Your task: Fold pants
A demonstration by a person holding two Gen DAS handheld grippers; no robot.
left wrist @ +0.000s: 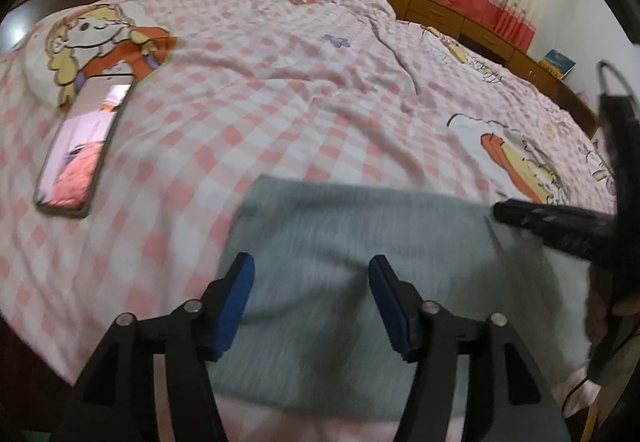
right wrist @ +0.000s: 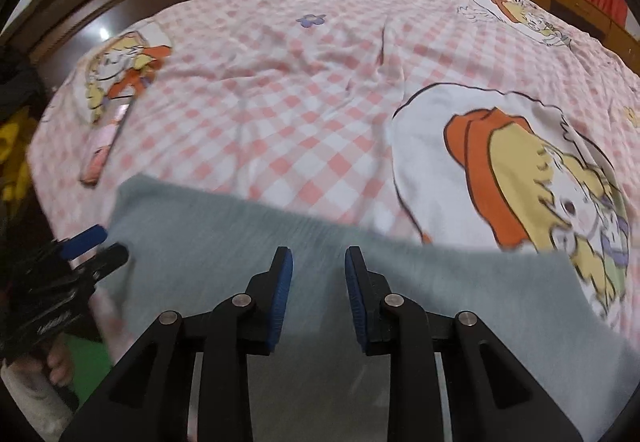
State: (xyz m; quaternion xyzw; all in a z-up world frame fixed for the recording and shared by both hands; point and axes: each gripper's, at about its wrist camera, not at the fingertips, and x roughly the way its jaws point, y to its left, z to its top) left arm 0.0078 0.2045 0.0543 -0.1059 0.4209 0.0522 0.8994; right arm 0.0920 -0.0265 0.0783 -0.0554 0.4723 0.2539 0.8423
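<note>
Pants [left wrist: 340, 282] of grey fabric lie folded flat on the near edge of a bed [left wrist: 280, 102] covered in pink checked bedding, seen from the left wrist. The left tool [left wrist: 310, 282] hovers over them, blue pads spread apart. A phone [left wrist: 84, 146] lies to the left, well apart. The right tool [left wrist: 504, 212] reaches over the pants' right side.

From the right wrist, the right tool [right wrist: 319, 282] is parted above the pants [right wrist: 320, 262], gripping nothing. The left tool [right wrist: 96, 242] sits at their left edge.
</note>
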